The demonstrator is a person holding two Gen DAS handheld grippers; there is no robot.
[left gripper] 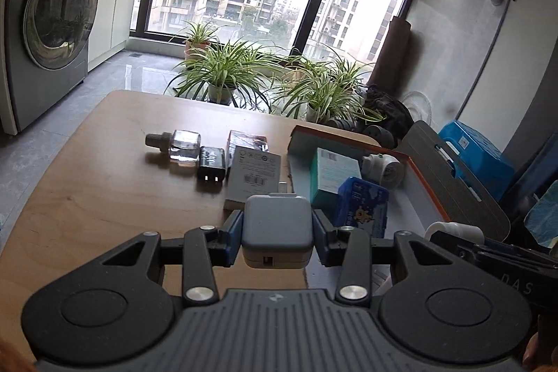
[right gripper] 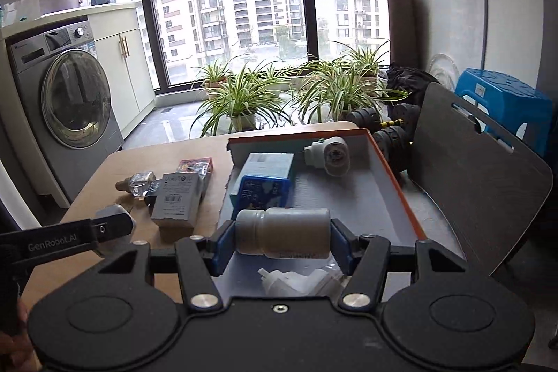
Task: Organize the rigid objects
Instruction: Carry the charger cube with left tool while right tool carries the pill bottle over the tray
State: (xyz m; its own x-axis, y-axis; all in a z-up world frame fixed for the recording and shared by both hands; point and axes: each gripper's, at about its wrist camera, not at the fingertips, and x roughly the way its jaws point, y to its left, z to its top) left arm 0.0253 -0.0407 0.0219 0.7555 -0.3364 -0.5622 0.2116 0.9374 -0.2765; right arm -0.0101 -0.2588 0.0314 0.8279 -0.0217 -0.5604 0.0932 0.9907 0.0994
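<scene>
While both views take in the same wooden surface and the shallow orange-edged tray on its right part, each shows its own load.

Left tool: clamped on a grey square charger, held above the surface at the tray's near left edge. In the right wrist view this tool enters from the left and the charger is mostly hidden behind its finger.

Right tool: closed end to end on a white bottle lying sideways, above the near end of the tray. The left wrist view catches only a cut-off white piece at its right edge, so the bottle cannot be read there.

On the surface, left of the tray: a glass bottle on its side, a black plug, a grey box and a small clear case behind it. The plug is nearly hidden behind the grey box in the right wrist view.

In the tray: a teal box, a blue box just in front of it, and a white fitting at the far end. A white plug-like piece under the held bottle shows only in the right wrist view, partly covered and hard to make out.
</scene>
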